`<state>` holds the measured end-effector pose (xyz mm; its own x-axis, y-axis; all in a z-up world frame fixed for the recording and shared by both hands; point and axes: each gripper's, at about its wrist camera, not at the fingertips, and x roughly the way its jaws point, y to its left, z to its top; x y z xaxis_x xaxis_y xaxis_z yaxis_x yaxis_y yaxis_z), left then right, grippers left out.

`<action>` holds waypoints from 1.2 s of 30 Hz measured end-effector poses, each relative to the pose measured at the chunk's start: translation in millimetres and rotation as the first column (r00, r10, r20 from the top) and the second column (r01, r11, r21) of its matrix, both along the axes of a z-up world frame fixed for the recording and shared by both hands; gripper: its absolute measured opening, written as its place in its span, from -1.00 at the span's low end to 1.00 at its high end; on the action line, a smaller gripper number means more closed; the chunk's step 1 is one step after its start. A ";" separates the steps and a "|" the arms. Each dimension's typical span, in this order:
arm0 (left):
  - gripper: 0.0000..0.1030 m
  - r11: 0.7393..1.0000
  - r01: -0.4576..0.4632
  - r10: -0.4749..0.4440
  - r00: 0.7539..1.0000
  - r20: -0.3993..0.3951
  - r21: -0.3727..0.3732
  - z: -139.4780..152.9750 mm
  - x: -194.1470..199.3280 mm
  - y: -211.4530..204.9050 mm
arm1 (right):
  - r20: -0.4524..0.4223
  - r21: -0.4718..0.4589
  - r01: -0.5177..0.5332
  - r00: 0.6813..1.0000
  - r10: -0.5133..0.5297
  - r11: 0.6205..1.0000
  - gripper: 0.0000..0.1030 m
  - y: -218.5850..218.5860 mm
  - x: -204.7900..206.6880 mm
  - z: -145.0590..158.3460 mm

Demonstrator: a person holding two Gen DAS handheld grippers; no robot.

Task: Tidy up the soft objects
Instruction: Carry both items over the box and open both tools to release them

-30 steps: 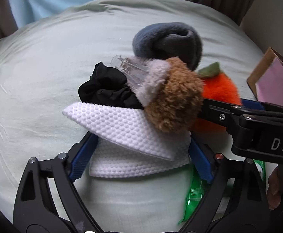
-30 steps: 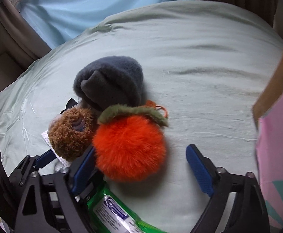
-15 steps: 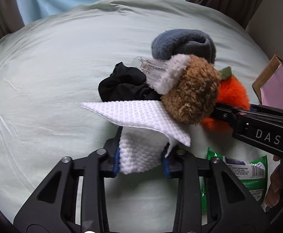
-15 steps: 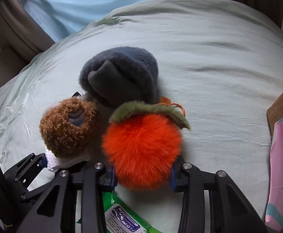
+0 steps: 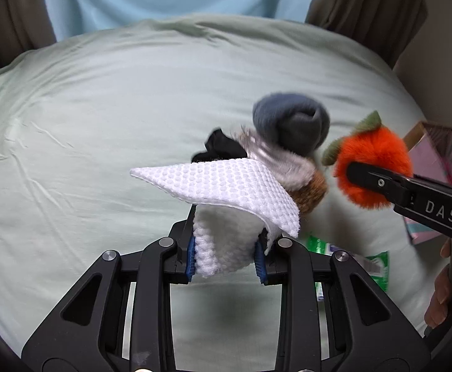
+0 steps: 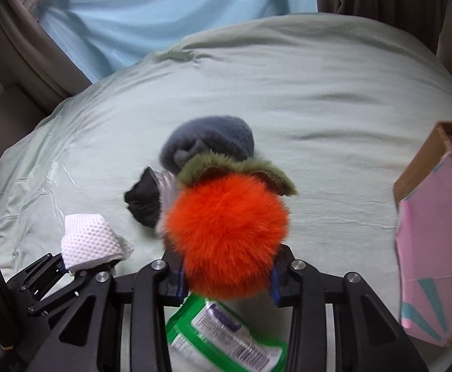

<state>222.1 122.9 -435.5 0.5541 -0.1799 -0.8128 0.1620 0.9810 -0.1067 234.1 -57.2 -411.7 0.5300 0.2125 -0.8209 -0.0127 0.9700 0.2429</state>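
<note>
My left gripper (image 5: 226, 257) is shut on a white textured cloth (image 5: 222, 186) and holds it lifted above the pale green bed (image 5: 101, 108); the cloth also shows in the right wrist view (image 6: 89, 238). My right gripper (image 6: 226, 282) is shut on an orange fluffy plush fruit (image 6: 226, 232) with a green leaf, raised off the bed; it also shows in the left wrist view (image 5: 371, 167). A grey fleece roll (image 5: 291, 124), a black fabric piece (image 5: 219, 147) and a brown-and-white fuzzy item (image 5: 306, 183) lie behind.
A green wipes packet (image 6: 222, 331) lies on the bed below my right gripper. A pink cardboard box (image 6: 433, 248) stands open at the right. A light blue curtain (image 6: 163, 15) hangs beyond the bed.
Both grippers closed, the left on the white cloth and the right on the orange plush, then lifted them off the bed. The brown fuzzy item stayed on the pile.
</note>
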 end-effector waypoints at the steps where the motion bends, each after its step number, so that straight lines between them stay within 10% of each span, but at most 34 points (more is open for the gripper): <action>1: -0.50 1.000 -0.005 0.005 1.000 0.004 -0.004 8.3 -1.6 1.0 | 0.004 0.001 0.002 1.000 -0.002 1.000 -0.31 -0.3 -1.6 6.2; 23: -0.50 0.999 0.022 -0.013 0.986 0.167 -0.050 224.4 -37.1 -59.9 | 0.202 0.014 0.089 0.975 -0.090 0.996 -0.31 -70.9 -77.5 211.0; 36: -0.50 0.981 0.078 -0.055 0.989 0.135 -0.177 259.0 -69.0 -217.9 | 0.200 -0.018 0.102 0.975 -0.097 0.995 -0.31 -205.5 -117.2 248.0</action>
